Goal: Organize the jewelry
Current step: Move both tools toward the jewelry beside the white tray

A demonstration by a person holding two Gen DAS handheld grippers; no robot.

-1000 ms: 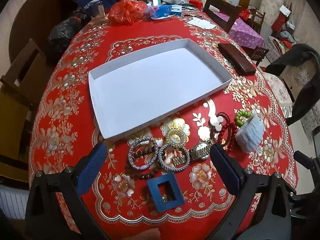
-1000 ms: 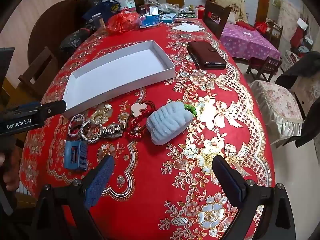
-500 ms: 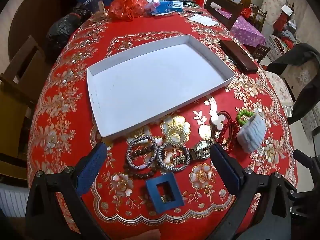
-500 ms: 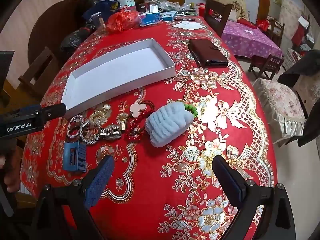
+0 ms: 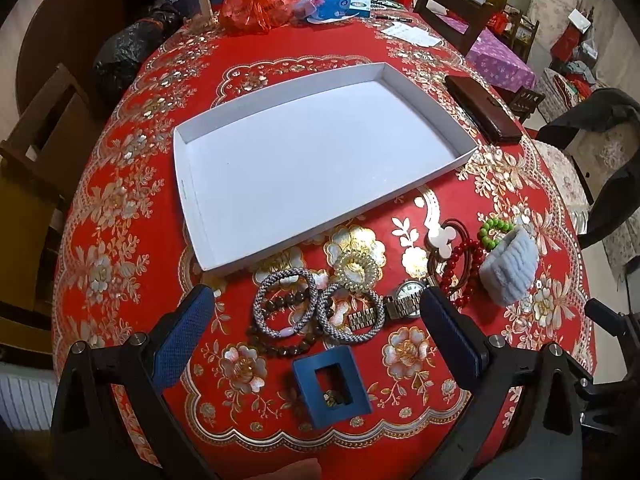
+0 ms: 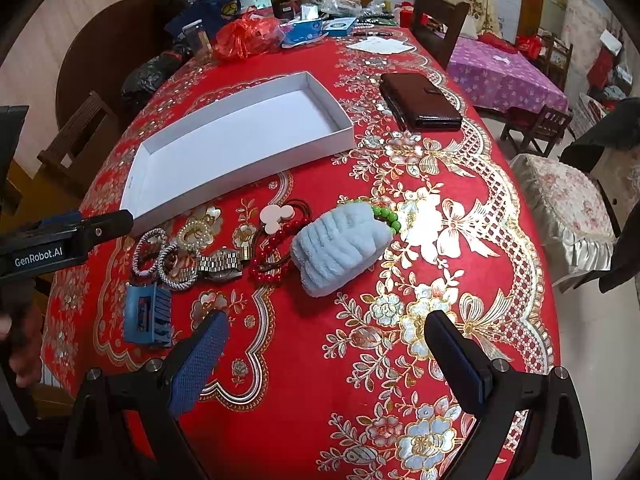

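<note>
Our left gripper [image 5: 316, 320] hangs wide open and empty above the bracelets [image 5: 285, 309] and watch [image 5: 402, 300]; our right gripper [image 6: 326, 342], equally spread, holds nothing over bare tablecloth [image 6: 400, 312], near the white tray [image 6: 240, 136].

The only legible text is "GenRobot.AI", printed in white on the black body of the left gripper [image 6: 106, 226] as it shows at the left edge of the right wrist view; print on the far boxes and the bottle label is too small to read
</note>
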